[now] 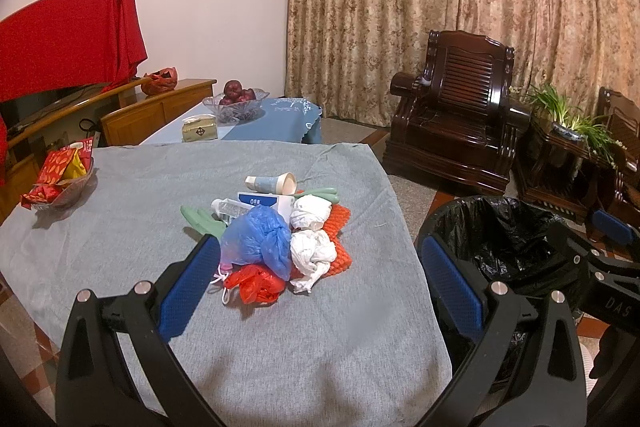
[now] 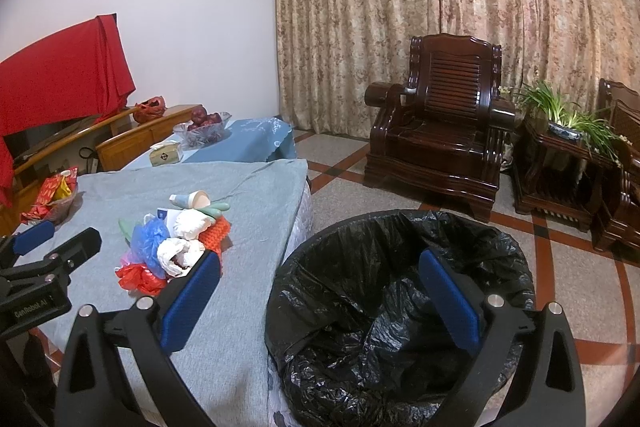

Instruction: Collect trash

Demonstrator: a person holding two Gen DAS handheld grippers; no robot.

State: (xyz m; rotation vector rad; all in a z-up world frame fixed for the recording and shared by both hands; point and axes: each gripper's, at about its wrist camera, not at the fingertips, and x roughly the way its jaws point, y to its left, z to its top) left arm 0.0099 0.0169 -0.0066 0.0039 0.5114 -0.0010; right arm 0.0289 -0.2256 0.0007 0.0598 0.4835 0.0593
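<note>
A trash pile lies mid-table on the grey cloth [image 1: 120, 239]: a blue plastic bag [image 1: 258, 237], white crumpled wads [image 1: 312, 247], a red bag [image 1: 256, 283], orange foam net [image 1: 340, 223], a paper cup [image 1: 280, 183], a white-blue box [image 1: 260, 201] and a green glove [image 1: 200, 221]. The pile also shows in the right wrist view [image 2: 168, 247]. My left gripper [image 1: 320, 267] is open and empty, just short of the pile. My right gripper [image 2: 320, 279] is open and empty above the black-lined trash bin [image 2: 400, 307], which stands at the table's right side [image 1: 504, 239].
A glass bowl of red snack packets [image 1: 60, 179] sits at the table's left edge. Behind are a blue-clothed table with a fruit bowl [image 1: 236, 103] and tissue box [image 1: 199, 131], a wooden cabinet, a dark wooden armchair [image 1: 456, 115] and a potted plant [image 1: 568, 123].
</note>
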